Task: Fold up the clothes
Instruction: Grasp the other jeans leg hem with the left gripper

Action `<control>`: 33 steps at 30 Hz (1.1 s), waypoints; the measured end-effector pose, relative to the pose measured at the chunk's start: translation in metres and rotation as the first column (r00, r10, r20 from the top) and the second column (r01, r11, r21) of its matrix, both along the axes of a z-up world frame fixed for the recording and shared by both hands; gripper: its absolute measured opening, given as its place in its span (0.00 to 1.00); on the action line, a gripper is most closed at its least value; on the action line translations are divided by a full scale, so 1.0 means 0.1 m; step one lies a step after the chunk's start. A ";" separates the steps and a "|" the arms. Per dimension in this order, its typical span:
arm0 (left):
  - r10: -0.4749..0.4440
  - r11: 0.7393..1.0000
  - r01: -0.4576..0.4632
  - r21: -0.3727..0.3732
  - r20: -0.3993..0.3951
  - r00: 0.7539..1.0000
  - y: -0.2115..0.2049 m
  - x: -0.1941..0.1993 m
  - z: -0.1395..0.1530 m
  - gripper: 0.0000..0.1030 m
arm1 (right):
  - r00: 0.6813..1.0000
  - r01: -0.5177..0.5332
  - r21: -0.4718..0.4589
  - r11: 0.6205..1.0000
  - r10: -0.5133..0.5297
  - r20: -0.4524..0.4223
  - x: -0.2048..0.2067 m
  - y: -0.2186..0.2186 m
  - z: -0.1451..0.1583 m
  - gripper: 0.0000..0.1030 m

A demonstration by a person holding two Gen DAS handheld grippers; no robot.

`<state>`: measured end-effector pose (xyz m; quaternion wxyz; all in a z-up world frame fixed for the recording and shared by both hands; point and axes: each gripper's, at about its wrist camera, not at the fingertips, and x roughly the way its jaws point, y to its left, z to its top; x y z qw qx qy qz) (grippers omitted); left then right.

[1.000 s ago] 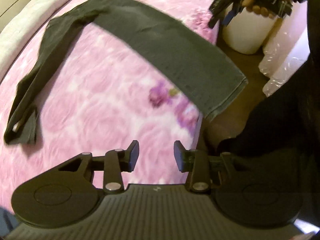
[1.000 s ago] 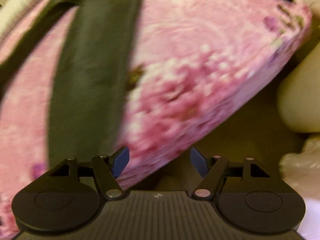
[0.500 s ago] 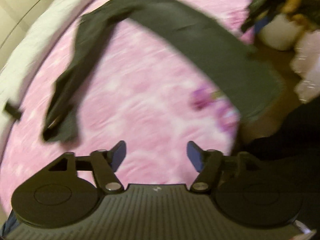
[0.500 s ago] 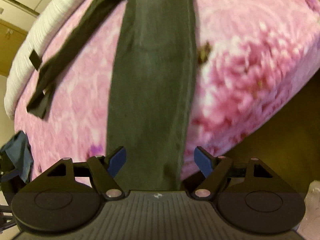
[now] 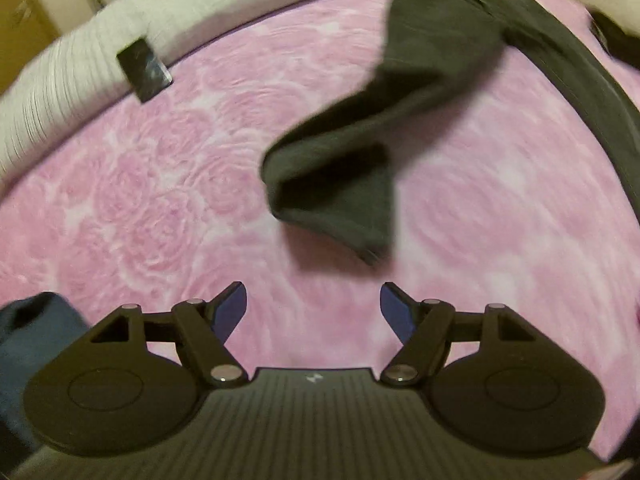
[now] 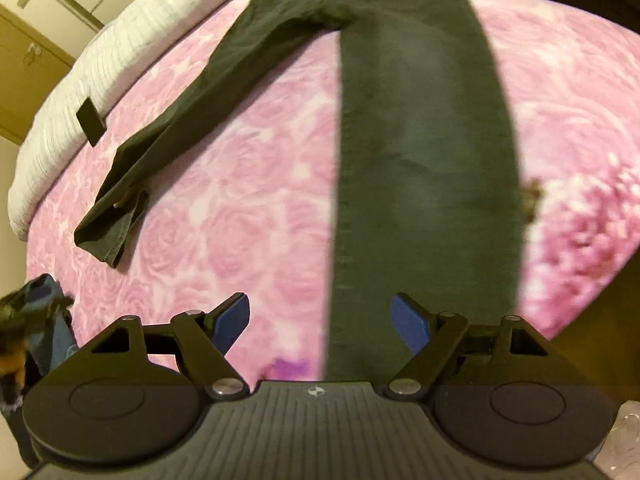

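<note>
Trousers (image 6: 424,168) lay unfolded on the pink bed (image 6: 248,200), legs splayed toward 6 and 8 o'clock. Left claw (image 5: 313,308) and right claw (image 6: 320,316) were opening, empty; folding remained.

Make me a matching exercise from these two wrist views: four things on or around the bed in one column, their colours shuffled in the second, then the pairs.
Things:
1. Long pair of trousers spread on the bed
2. Rose-patterned bedspread
3. Ribbed quilt along the far edge of the bed
4. Flat pads on the left tongs

Colours:
A. white
B. blue
C. dark grey
D. pink

Pairs: 1-C, 2-D, 3-A, 4-B
</note>
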<state>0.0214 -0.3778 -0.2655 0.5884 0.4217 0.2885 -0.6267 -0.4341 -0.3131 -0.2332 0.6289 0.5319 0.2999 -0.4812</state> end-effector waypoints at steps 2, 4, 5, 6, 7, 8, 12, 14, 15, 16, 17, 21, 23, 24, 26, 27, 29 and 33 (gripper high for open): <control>0.022 1.000 -0.022 0.005 -0.068 0.997 -0.28 0.20 -0.16 0.59 | 1.000 -0.003 0.014 1.000 0.003 -0.002 0.36 -0.07 -0.04 0.78; 0.006 1.000 -0.004 0.018 -0.083 0.997 -0.47 0.26 -0.28 0.38 | 1.000 -0.012 0.027 1.000 0.012 0.006 0.75 -0.15 -0.10 0.78; -0.014 1.000 0.016 0.027 -0.085 0.996 -0.56 0.27 -0.34 0.33 | 1.000 -0.019 0.034 0.999 0.018 0.012 0.93 -0.20 -0.13 0.78; -0.050 0.998 0.052 0.030 -0.086 0.995 -0.62 0.27 -0.37 0.20 | 0.999 -0.030 0.040 0.999 0.029 0.023 1.10 -0.25 -0.17 0.78; -0.097 0.995 0.099 0.027 -0.077 0.992 -0.63 0.24 -0.38 0.15 | 0.999 -0.040 0.047 0.998 0.039 0.033 1.27 -0.30 -0.21 0.78; -0.154 0.988 0.155 0.018 -0.063 0.986 -0.60 0.20 -0.35 0.13 | 0.998 -0.051 0.051 0.997 0.049 0.042 1.44 -0.36 -0.25 0.78; -0.395 0.919 0.395 -0.010 -0.029 0.918 -0.31 0.05 -0.04 0.10 | 0.995 -0.035 0.035 0.999 0.032 0.096 1.87 -0.64 -0.29 0.78; -0.526 0.851 0.526 -0.013 -0.041 0.850 -0.08 -0.06 0.22 0.09 | 0.988 -0.001 0.025 1.000 -0.002 0.155 1.97 -0.79 -0.26 0.78; -0.585 0.810 0.586 -0.010 -0.058 0.809 0.04 -0.13 0.34 0.09 | 0.979 0.019 0.016 1.000 -0.022 0.201 2.00 -0.84 -0.24 0.78; -0.637 0.769 0.639 -0.007 -0.097 0.765 0.15 -0.20 0.45 0.10 | 0.967 0.037 0.008 0.999 -0.038 0.253 2.00 -0.88 -0.23 0.78; -0.684 0.723 0.691 -0.008 -0.146 0.714 0.26 -0.28 0.57 0.10 | 0.953 0.055 0.004 0.999 -0.053 0.300 2.01 -0.91 -0.22 0.79; -0.691 0.656 0.753 -0.037 -0.431 0.581 0.42 -0.33 0.74 0.13 | 0.927 0.106 0.042 0.993 -0.114 0.359 1.96 -0.92 -0.29 0.81; -0.640 0.691 0.723 -0.031 -0.492 0.590 0.38 -0.22 0.64 0.41 | 0.933 0.124 0.069 0.990 -0.140 0.331 1.89 -0.84 -0.36 0.81; -0.610 0.720 0.694 -0.016 -0.490 0.622 0.35 -0.17 0.56 0.54 | 0.935 0.134 0.081 0.988 -0.153 0.319 1.83 -0.78 -0.41 0.81; -0.550 0.777 0.629 0.043 -0.439 0.710 0.29 -0.07 0.32 0.54 | 0.940 0.157 0.106 0.982 -0.181 0.290 1.71 -0.65 -0.50 0.81; -0.513 0.802 0.591 0.085 -0.407 0.755 0.25 -0.03 0.16 0.54 | 0.941 0.169 0.120 0.978 -0.197 0.276 1.65 -0.58 -0.55 0.81; -0.440 0.837 0.526 0.150 -0.385 0.811 0.16 0.04 -0.08 0.54 | 0.938 0.190 0.147 0.971 -0.223 0.263 1.55 -0.42 -0.64 0.81; -0.350 0.868 0.457 0.194 -0.414 0.840 0.06 0.02 -0.38 0.54 | 0.916 0.196 0.189 0.962 -0.248 0.315 1.52 -0.16 -0.80 0.81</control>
